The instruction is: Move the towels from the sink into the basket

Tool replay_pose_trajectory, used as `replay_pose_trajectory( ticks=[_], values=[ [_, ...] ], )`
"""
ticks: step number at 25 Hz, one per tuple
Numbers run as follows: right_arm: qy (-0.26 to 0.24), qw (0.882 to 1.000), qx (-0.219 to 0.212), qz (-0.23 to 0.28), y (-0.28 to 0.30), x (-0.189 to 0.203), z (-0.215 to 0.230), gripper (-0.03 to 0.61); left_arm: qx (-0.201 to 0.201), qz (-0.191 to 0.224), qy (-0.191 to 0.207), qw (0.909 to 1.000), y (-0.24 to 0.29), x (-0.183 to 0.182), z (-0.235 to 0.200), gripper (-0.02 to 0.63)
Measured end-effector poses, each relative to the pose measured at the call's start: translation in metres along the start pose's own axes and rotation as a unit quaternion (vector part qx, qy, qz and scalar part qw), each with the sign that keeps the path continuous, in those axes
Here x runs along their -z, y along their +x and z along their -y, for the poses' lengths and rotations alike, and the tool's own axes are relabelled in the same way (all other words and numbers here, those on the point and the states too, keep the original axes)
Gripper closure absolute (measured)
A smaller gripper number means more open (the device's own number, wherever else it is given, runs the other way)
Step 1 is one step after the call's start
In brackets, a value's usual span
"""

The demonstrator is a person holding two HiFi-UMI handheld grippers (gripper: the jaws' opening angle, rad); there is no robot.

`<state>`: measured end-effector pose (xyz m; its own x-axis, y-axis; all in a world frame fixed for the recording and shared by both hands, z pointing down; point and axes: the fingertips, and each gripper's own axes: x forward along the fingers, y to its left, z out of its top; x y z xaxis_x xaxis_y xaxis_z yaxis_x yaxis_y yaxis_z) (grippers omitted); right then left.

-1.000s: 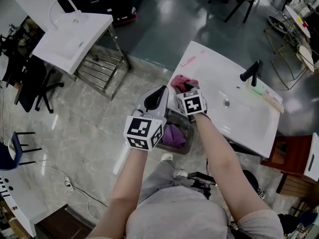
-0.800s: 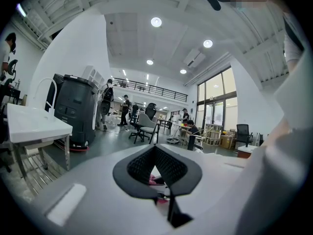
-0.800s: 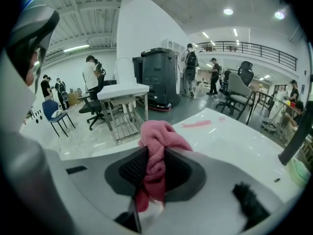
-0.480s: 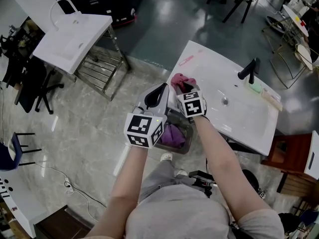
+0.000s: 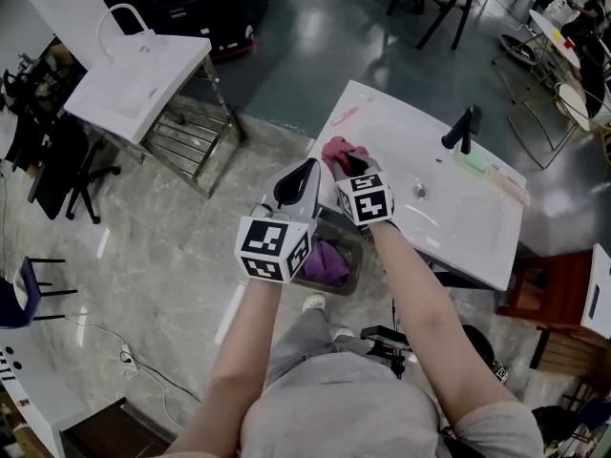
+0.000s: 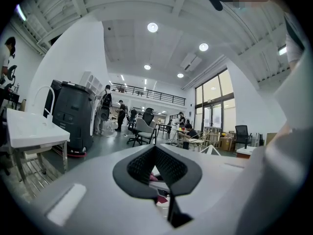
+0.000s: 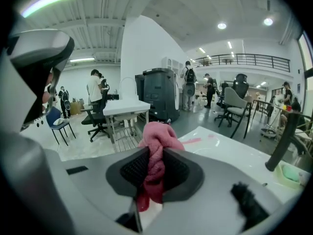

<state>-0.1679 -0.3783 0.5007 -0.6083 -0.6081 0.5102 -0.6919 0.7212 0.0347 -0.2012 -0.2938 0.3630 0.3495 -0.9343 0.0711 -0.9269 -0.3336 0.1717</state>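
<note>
Right tool (image 7: 155,166) jaws just closed, clamped on pink towel (image 7: 157,133), towel at left end of white sink counter (image 5: 449,213), left tool (image 6: 155,155) jaws apparently together, empty, basket (image 5: 360,254) alongside, purple towel (image 5: 326,261) inside

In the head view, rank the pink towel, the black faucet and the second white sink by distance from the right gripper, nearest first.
1. Pink towel: clamped in the right gripper.
2. Black faucet: to its right, on the near sink.
3. Second white sink: far upper left.
</note>
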Motion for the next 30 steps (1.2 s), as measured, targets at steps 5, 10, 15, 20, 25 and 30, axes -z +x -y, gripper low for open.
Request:
replay_pose_trajectory(
  ticks=[5,10,15,20,25,30],
  values=[
    [-0.002,1.000,-0.005,0.019,-0.026,-0.009,-0.004,0.499,-0.001,0.012,0.006,0.9999,-0.010,-0.012,0.017,0.607],
    [-0.004,0.999,-0.005,0.036,-0.056,-0.014,-0.005,0.499,-0.007,0.020,0.009,0.9997,-0.024,-0.019,0.035,0.607],
    [-0.006,0.998,-0.011,0.055,-0.088,-0.016,-0.011,0.499,-0.010,0.026,0.015,0.9995,-0.038,-0.023,0.058,0.607],
    [-0.005,0.997,-0.020,0.078,-0.126,-0.017,-0.022,0.499,-0.011,0.027,0.021,0.9993,-0.055,-0.025,0.083,0.607],
    [-0.001,0.994,-0.029,0.101,-0.164,-0.015,-0.029,0.499,-0.015,0.032,0.026,0.9990,-0.070,-0.027,0.108,0.607],
    [0.000,0.992,-0.033,0.120,-0.201,-0.012,-0.037,0.499,-0.019,0.034,0.029,0.9988,-0.087,-0.025,0.131,0.607]
  ],
)
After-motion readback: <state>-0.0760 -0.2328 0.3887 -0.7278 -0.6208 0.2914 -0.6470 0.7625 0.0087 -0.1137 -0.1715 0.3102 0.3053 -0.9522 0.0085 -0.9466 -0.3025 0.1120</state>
